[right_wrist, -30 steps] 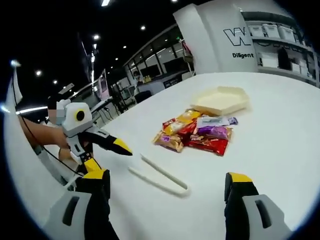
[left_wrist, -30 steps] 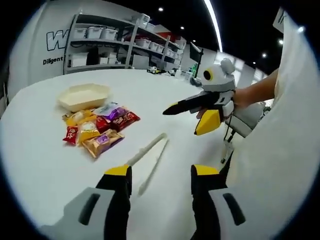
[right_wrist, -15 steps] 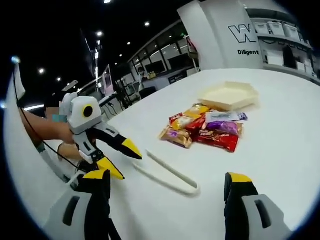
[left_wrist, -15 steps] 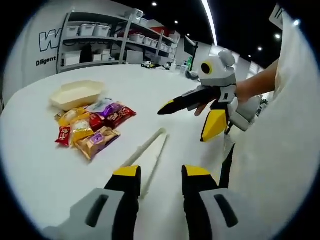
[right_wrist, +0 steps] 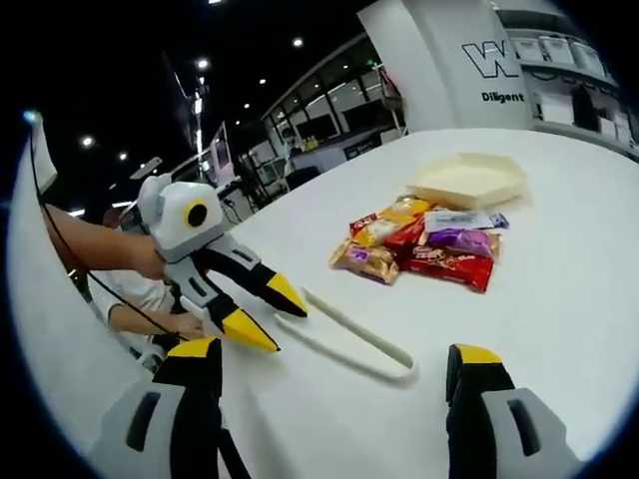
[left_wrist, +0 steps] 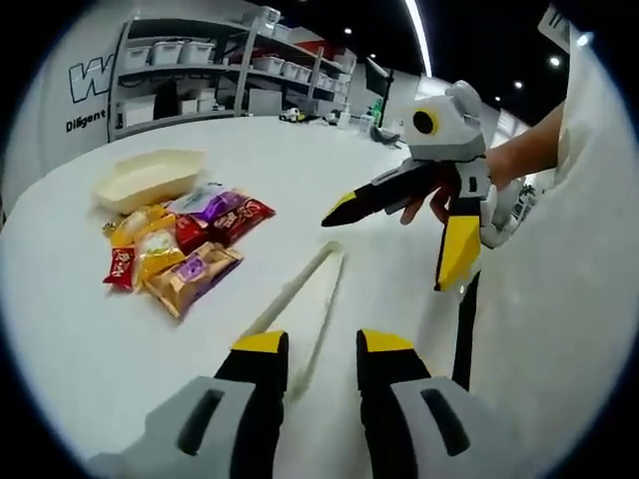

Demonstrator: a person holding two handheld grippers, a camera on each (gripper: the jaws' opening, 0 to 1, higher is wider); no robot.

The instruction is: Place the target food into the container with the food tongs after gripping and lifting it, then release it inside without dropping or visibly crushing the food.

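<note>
lying flat on the white table (left_wrist: 90,329), low in the middle of the left gripper view, the pale tongs (left_wrist: 305,304) look light, stiff and a bit springy; i'd judge the smooth plastic slick, so the arms near the joined end, which points away in that view, seem the safest hold. the left gripper (left_wrist: 322,349) sits right over the open ends, its jaws narrowed to a small gap, not yet pinching anything as far as i can tell. the right gripper (right_wrist: 329,361) has its jaws spread wide at the bottom of the right gripper view, with nothing between them.

the snack packets (left_wrist: 180,249) lie heaped at middle left of the left gripper view, just below the cream tray (left_wrist: 148,175) at upper left. they look light, crinkly and soft inside, so a gentle squeeze across a packet's middle should do.

counting: one pair of tongs, one tray, two grippers, and roughly seven or eight packets, overlapping too much to be sure.
</note>
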